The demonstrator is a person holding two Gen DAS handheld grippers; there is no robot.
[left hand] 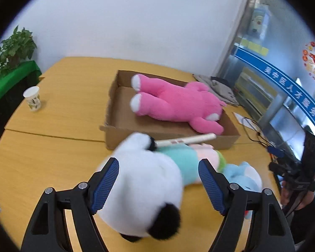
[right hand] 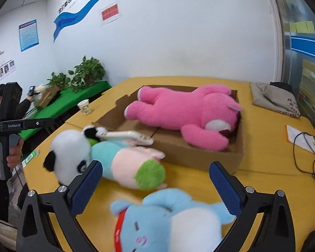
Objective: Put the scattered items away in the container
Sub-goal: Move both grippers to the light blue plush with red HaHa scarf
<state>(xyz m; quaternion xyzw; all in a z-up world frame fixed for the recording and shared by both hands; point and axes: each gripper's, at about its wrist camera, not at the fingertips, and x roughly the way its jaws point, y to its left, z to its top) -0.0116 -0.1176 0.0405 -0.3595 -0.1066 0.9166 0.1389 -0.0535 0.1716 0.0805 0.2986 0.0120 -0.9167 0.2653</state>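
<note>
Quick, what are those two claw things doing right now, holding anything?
Left gripper: open, straddling the panda plush, not squeezing it.
Right gripper: open, holding nothing, above the blue plush.

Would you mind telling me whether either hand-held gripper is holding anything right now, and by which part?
Nothing is held. The left hand-held gripper is open around the panda plush's head, and the right hand-held gripper is open above the blue plush.

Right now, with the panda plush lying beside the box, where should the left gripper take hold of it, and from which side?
Probably the round white head of the panda plush, from above. It is the bulkiest part, nearest the left gripper, whose open jaws already flank it. The plush lies on its side on the table, so the head's sides are exposed.
</note>
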